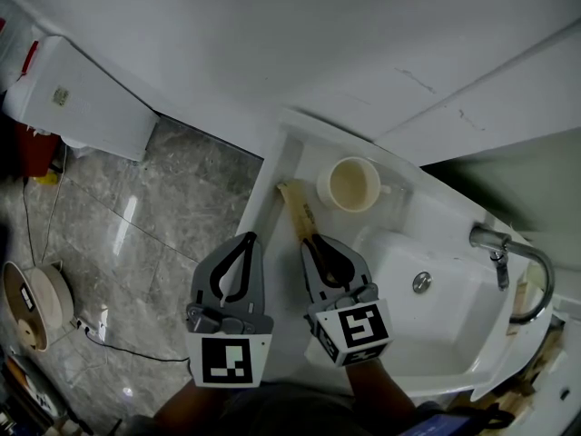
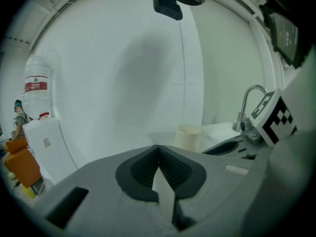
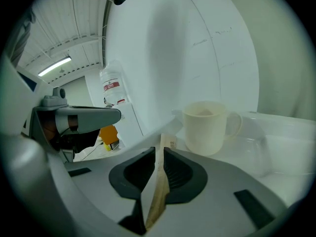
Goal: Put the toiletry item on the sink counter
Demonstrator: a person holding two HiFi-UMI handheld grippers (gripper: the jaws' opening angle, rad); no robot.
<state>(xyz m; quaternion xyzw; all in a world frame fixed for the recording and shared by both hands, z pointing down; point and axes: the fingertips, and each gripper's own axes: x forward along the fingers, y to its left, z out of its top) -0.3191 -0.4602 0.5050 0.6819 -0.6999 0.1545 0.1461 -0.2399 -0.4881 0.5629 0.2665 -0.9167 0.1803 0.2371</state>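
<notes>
Right gripper (image 1: 313, 240) (image 3: 158, 153) is clamped on a slim tan toiletry packet (image 1: 297, 208) (image 3: 161, 184), whose far end reaches over the white sink counter (image 1: 280, 164) just beside 1 cream mug (image 1: 352, 184) (image 3: 208, 127). Left gripper (image 1: 247, 237) (image 2: 158, 149) hangs beside the counter, jaws pressed together, holding nothing

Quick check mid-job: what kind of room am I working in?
Probably a bathroom: a white sink with a chrome faucet, a cream mug on its counter, and grey stone-look floor tiles beside it.
</notes>
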